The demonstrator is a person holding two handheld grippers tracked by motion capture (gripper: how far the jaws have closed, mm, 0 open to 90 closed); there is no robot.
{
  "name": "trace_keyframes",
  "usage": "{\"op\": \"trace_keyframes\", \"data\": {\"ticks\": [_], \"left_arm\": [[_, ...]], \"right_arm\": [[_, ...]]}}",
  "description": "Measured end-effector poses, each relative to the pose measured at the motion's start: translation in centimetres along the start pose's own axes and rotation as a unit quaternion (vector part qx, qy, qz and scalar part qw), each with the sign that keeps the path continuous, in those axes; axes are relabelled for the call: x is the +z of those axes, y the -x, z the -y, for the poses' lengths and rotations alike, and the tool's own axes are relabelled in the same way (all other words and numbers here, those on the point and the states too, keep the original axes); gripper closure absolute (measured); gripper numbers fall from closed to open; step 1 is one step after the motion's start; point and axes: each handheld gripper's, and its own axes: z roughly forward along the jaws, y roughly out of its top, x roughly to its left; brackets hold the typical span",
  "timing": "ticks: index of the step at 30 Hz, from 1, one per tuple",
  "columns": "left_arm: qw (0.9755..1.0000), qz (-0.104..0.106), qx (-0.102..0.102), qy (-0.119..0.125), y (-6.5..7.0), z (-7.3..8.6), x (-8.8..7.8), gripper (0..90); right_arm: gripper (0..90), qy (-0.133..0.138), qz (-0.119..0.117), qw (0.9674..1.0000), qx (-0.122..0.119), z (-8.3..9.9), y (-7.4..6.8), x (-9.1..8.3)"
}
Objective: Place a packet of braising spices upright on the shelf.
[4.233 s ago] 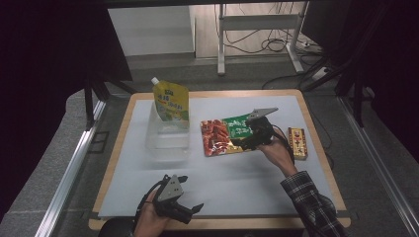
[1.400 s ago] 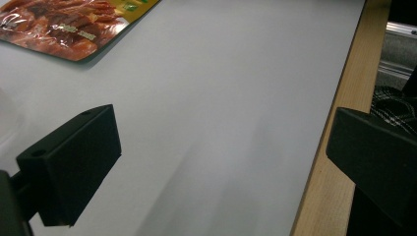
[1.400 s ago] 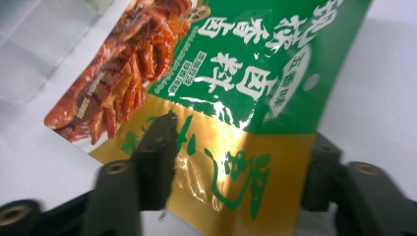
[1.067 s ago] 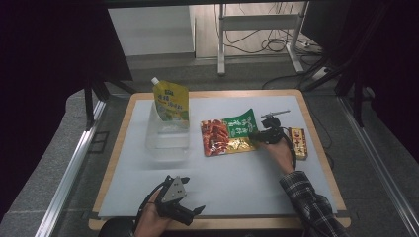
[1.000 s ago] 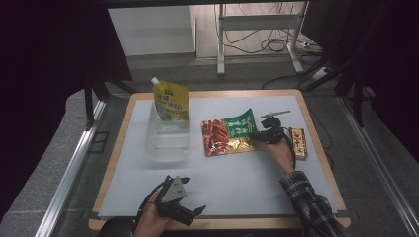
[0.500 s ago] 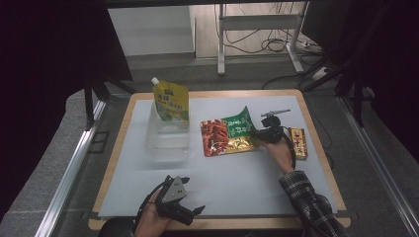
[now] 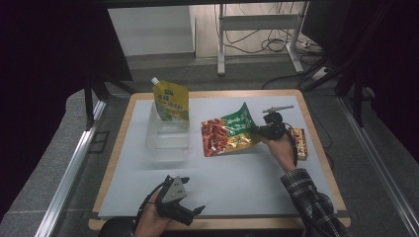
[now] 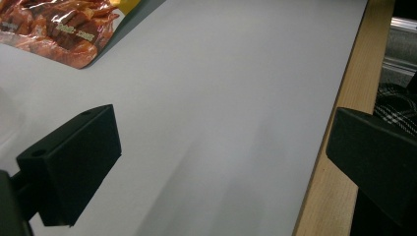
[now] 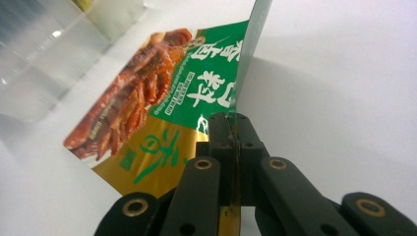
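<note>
- Right tool (image 7: 261,131) clamped on right edge of snack pouch (image 7: 227,136), lifted at that side.
- Pouch near table (image 7: 247,177) middle, at 3 o'clock from clear box (image 7: 168,140).
- Left tool (image 7: 190,213) apart, at 6 o'clock edge.

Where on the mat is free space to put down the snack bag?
Free: the mat between the left tool and the snack bag. Crowded: the far half, with the clear box, yellow pouch and small pack.

A yellow spout pouch (image 7: 171,104) leans at the far end of a clear plastic box (image 7: 168,140). A small snack bar (image 7: 299,143) lies near the right edge of the desk (image 7: 247,173).
</note>
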Motion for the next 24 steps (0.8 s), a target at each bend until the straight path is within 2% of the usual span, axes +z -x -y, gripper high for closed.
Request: {"op": "trace_keyframes", "data": {"ticks": [12,17,24], "left_arm": [[0.9999,-0.005,-0.008,0.006,-0.2,0.0,-0.2,0.0],[1.0,-0.003,-0.003,0.003,-0.1,0.0,-0.1,0.0],[0.9999,-0.004,-0.007,0.008,-0.1,0.0,-0.1,0.0]], "right_arm": [[88.8,0.014,-0.015,0.9998,0.003,-2.2,-1.1,-1.1],[88.9,0.013,-0.014,0.9997,-0.013,-3.6,-2.2,-1.6],[89.0,0.012,-0.014,0.9991,-0.038,-5.7,-3.8,-1.9]]}}
